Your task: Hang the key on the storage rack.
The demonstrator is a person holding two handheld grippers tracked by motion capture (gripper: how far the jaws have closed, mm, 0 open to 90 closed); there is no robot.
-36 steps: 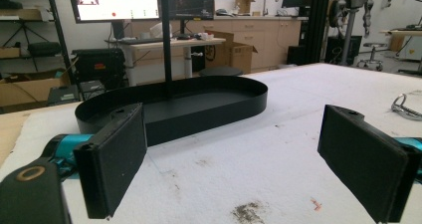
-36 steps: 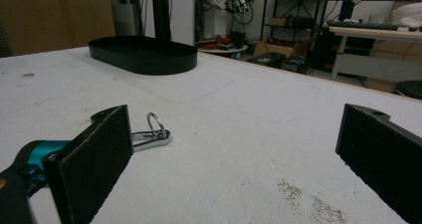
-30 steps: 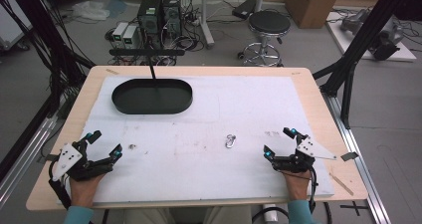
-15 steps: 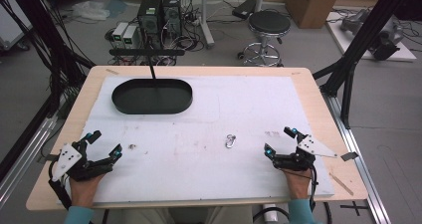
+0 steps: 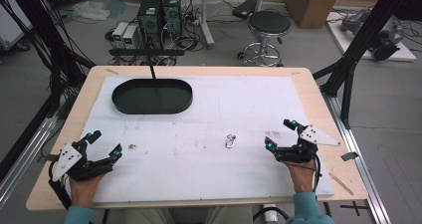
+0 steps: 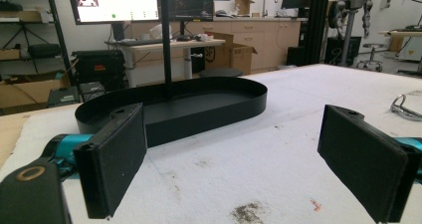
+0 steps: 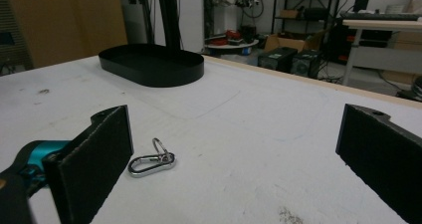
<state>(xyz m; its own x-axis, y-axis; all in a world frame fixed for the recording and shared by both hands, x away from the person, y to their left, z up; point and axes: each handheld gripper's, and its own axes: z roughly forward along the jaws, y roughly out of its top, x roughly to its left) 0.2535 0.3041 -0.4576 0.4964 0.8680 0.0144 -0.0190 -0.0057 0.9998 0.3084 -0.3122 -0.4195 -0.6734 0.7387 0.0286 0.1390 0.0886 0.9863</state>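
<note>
We are at the very start of the job, as we judge it: nothing is held, and both claws rest low at the near edge of the tabletop (image 5: 318,92), well apart from each other. The small metal carabiner (image 5: 230,141) lies flat on the white sheet, near the middle and somewhat toward the right, with its little ring attached at one end (the right gripper view shows it best, just ahead of the left-hand jaw (image 7: 151,163)). The right claw (image 5: 279,133) is spread wide, its jaws standing far apart with bare sheet between them, and it points roughly toward the carabiner, which lies near it on its left. The left claw (image 5: 104,144) is likewise wide and holds nothing; it faces the black oval tray (image 5: 152,96) at the far left of the tabletop, whose wall and bare floor are plain in the left gripper view (image 6: 199,109). The step in hand looks to us like the approach for a pick. The next move, we think, calls for the right claw to travel left and a little farther in, centre its jaws over the carabiner's body, come down close to the sheet, and close on the thin metal, which lies so flat that a shallow angle may slip off it.
</note>
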